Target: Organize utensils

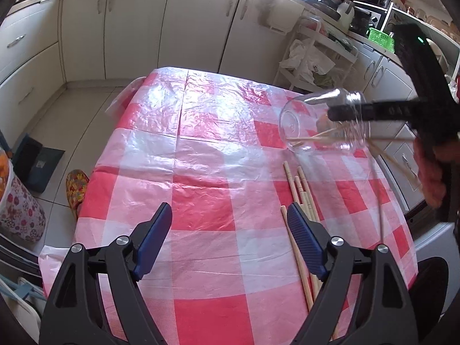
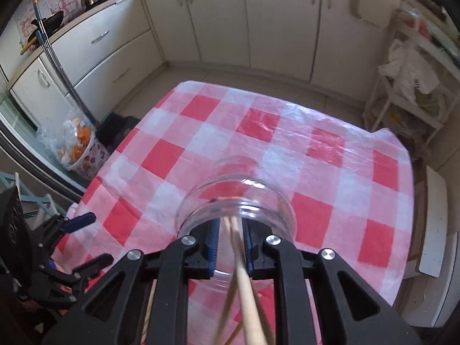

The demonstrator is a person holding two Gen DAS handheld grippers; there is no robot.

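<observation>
Left wrist view shows my right tool [image 1: 342, 113] clamped on the neck of the glass jar [image 1: 313, 126], lifted and tipped above the tabletop [image 1: 201, 172] near its right edge, a few chopsticks [image 2: 244, 273] poking out of its mouth. More loose chopsticks [image 1: 302, 189] lie by that edge, just beside my left tool [image 1: 230, 221], whose jaws stand wide apart and empty. I judge I'm mid-collection; next the left tool must close on a loose stick and feed it into the jar

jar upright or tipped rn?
Tipped. The glass jar is off the table, base left and mouth right in the left wrist view, right gripper clamping its neck; chopsticks inside.
</observation>
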